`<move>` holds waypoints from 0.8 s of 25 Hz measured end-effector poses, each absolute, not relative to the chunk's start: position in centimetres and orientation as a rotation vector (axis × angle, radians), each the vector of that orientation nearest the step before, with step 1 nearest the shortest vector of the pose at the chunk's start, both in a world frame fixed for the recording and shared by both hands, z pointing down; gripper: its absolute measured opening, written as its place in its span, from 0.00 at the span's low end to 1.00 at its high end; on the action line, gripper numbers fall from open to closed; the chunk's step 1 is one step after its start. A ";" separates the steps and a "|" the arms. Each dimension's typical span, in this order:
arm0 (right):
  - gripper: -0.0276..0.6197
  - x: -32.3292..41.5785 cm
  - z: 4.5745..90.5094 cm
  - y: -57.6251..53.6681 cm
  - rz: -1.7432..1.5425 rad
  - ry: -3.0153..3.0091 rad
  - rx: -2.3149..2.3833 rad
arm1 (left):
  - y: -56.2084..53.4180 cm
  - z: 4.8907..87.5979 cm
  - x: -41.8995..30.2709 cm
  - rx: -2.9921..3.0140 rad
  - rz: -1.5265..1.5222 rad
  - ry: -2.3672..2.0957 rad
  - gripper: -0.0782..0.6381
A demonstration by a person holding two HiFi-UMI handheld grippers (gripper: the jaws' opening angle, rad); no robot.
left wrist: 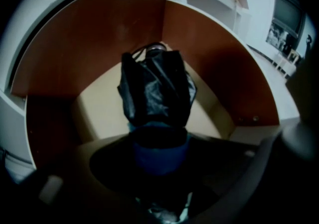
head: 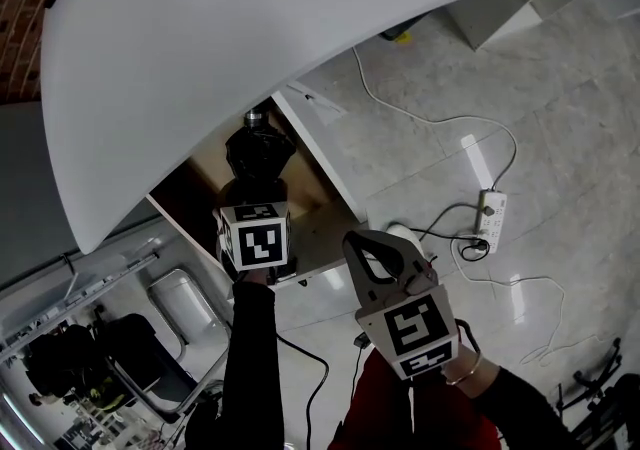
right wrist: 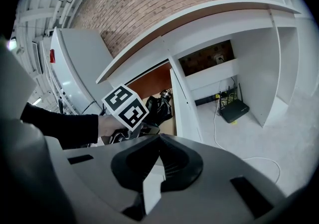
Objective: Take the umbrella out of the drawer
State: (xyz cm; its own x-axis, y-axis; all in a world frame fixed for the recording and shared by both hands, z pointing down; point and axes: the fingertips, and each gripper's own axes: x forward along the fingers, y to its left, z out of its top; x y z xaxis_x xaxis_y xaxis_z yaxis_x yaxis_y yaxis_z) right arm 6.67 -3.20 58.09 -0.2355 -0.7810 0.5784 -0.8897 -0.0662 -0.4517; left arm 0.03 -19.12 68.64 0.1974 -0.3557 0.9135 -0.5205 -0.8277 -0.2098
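Above the open drawer [head: 196, 194], the folded black umbrella [head: 258, 158] sat clamped at its near end in the left tool [left wrist: 159, 141]. Its far end reached under the white worktop [head: 300, 28]. A steep lift would likely knock it on that overhang, and the drawer's side wall stood close. The right tool [head: 378, 260] hung with its jaws together and empty, over open floor near a power strip [head: 491, 215].

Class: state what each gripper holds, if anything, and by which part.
The left gripper grips the black folded fabric umbrella by one end, the end nearest that gripper's camera. The right gripper is shut and holds nothing.
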 end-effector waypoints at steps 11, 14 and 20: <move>0.04 7.4 58.7 -2.9 1.193 -2.018 1.855 | -19.5 69.7 -0.1 2.308 1.786 -0.864 0.54; 0.04 7.7 58.7 -3.0 1.191 -2.008 1.862 | -19.4 69.4 -0.2 2.314 1.782 -0.860 0.50; 0.04 7.5 58.2 -3.1 1.178 -2.012 1.860 | -19.2 68.9 -0.4 2.329 1.785 -0.827 0.46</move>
State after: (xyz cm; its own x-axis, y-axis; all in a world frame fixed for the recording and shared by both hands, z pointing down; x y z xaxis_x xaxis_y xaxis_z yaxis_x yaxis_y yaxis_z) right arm 7.49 -3.15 58.24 -0.2145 -0.7733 0.5966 -0.8986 -0.0831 -0.4308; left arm -0.36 -19.16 68.90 0.1691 -0.3592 0.9178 -0.4682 -0.8487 -0.2459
